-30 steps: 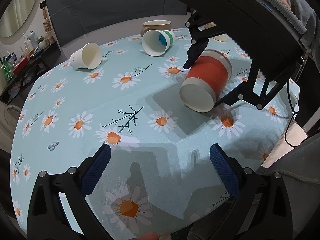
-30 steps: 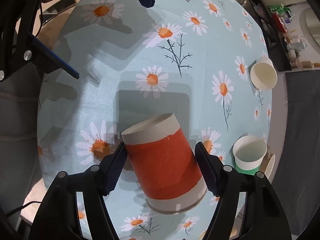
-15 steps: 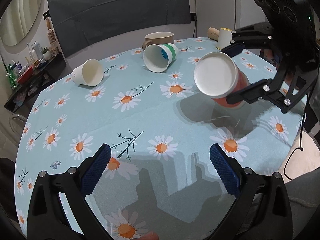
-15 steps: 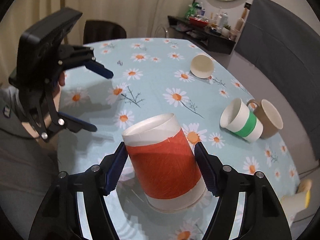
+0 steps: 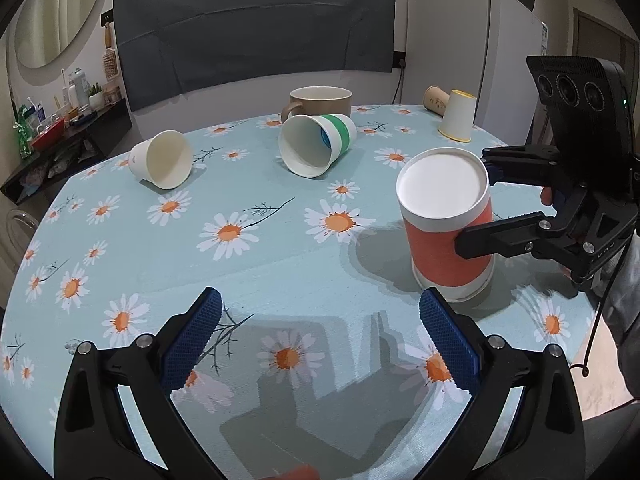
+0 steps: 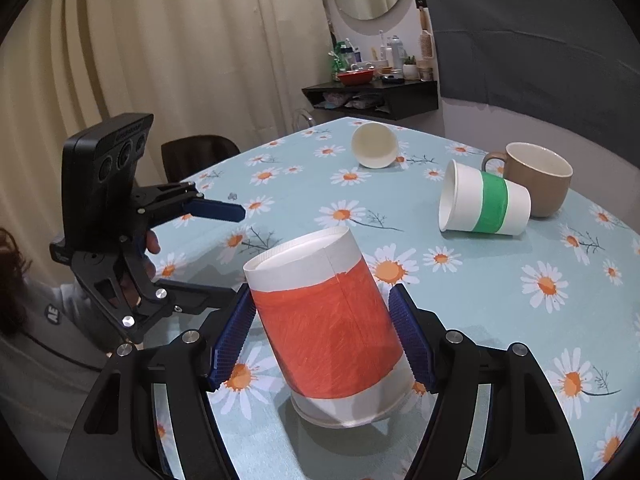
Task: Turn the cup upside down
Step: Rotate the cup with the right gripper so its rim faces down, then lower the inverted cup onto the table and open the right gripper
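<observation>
The orange and white paper cup stands upside down on the daisy tablecloth, its closed white base up and its rim down. My right gripper is shut on the orange paper cup, with its blue pads against both sides. It also shows at the right of the left wrist view, as the right gripper. My left gripper is open and empty, low over the cloth in front of the cup, and it shows as the left gripper in the right wrist view.
A green-banded paper cup lies on its side before a brown mug. A plain white cup lies on its side at the left. Two small cups sit at the far right edge. A shelf with bottles stands beyond the table.
My right gripper has turned the orange cup from lying tilted with its mouth toward me to base-up, and lowered it onto the cloth. The left gripper has stayed open.
</observation>
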Available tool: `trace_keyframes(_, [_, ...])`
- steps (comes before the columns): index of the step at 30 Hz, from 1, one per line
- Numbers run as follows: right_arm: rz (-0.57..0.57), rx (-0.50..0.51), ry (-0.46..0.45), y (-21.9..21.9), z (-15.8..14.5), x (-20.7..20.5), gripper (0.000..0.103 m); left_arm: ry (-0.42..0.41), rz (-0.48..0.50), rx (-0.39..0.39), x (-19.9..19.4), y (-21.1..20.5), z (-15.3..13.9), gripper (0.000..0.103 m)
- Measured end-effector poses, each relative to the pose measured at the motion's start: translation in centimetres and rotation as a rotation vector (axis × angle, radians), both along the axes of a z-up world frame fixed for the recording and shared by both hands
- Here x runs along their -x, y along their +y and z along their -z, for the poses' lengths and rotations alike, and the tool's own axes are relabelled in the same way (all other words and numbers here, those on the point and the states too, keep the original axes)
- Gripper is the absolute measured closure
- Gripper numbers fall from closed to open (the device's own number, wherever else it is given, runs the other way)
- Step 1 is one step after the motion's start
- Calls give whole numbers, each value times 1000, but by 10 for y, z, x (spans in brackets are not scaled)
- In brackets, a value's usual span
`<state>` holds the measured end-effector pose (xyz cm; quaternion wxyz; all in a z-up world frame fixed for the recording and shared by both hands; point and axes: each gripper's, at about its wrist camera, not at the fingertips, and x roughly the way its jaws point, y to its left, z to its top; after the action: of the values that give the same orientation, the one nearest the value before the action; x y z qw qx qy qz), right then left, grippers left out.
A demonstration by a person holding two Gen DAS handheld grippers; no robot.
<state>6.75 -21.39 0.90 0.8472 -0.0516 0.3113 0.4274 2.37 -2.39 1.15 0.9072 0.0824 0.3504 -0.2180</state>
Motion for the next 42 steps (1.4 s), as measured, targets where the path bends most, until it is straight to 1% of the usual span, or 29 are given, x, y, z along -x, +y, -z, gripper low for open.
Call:
trace_keyframes(3, [11, -22, 8, -9, 3, -2, 39, 16, 15, 20, -3, -5, 3, 6])
trace_keyframes(6, [27, -21, 15, -18, 5, 1, 39, 13, 33, 15, -4, -11, 5, 6])
trace_keyframes(9, [41, -5, 14, -24, 7, 8, 39, 19, 49, 9, -6, -17, 5, 6])
trace_keyframes(12, [59, 11, -1, -28, 8, 13, 43, 22, 53, 4, -8, -21, 6, 6])
trace_keyframes(18, [77, 40, -12, -30, 9, 14, 44, 30, 44, -6, -10, -26, 8, 6])
trace_keyframes(20, [92, 47, -18, -31, 8, 15, 38, 29, 40, -9, -9, -25, 8, 6])
trace_keyframes(21, [105, 51, -27, -32, 8, 16, 31, 30, 38, -7, -9, -25, 8, 6])
trace_keyframes(23, [114, 47, -32, -34, 5, 19, 29, 29, 33, -6, -8, -25, 7, 6])
trace_keyframes(26, [144, 58, -58, -37, 2, 25, 18, 21, 21, -10, -7, -25, 6, 6])
trace_keyframes(28, [170, 65, -64, -38, 0, 29, 17, 8, 7, -14, -5, -24, 6, 6])
trace_keyframes(30, [208, 82, -63, -39, -1, 32, 15, 8, 0, -7, -4, -24, 6, 6])
trace_keyframes(32, [270, 111, -53, -39, -1, 35, 13, 7, -6, 3, -3, -23, 6, 6])
trace_keyframes(35, [356, 120, -68, -40, 0, 44, 11, -25, -41, -3, 1, -24, 6, 6])
trace_keyframes(39, [494, 81, -120, -46, 0, 62, 8, -55, -83, 7, 4, -23, 8, 6])
trace_keyframes(42, [580, 23, -168, -54, 1, 74, 8, -44, -98, 51, 3, -20, 8, 6])
